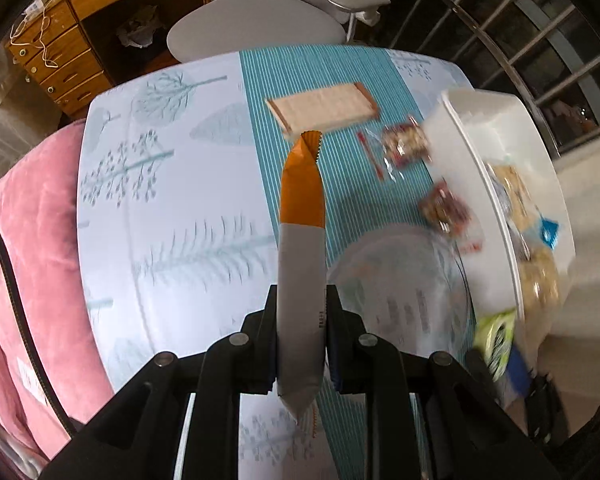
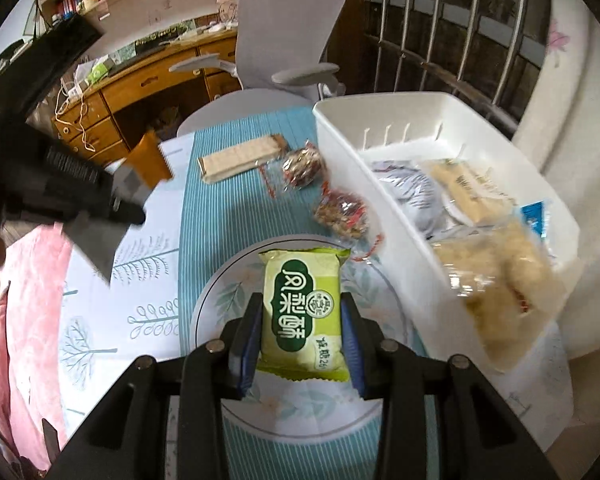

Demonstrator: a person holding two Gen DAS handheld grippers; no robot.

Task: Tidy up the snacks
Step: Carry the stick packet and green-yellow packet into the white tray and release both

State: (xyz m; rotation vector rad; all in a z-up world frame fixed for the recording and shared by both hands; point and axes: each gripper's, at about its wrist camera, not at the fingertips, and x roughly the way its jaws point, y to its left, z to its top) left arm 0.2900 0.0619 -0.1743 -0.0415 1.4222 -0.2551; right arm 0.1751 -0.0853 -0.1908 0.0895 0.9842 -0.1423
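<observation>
My left gripper (image 1: pixel 301 300) is shut on a long grey-and-orange snack stick (image 1: pixel 302 216), held above the table. In the right wrist view that left gripper (image 2: pixel 112 200) hangs at the left with the stick's orange end (image 2: pixel 150 160) showing. My right gripper (image 2: pixel 302 312) is shut on a green pastry packet (image 2: pixel 302 312) above a round floral plate (image 2: pixel 216 304). A white bin (image 2: pixel 340 152) at the right holds several packets. A beige wafer pack (image 2: pixel 240 158) and two clear nut bags (image 2: pixel 302 166) (image 2: pixel 342 212) lie on the striped runner.
The table wears a pale tree-print cloth (image 1: pixel 160 184) with a teal striped runner (image 1: pixel 332 80). A pink cushion (image 1: pixel 32 240) lies at the left edge. A grey office chair (image 2: pixel 288 52) and a wooden desk (image 2: pixel 140 92) stand beyond the table. Metal window bars (image 2: pixel 440 32) lie behind the bin.
</observation>
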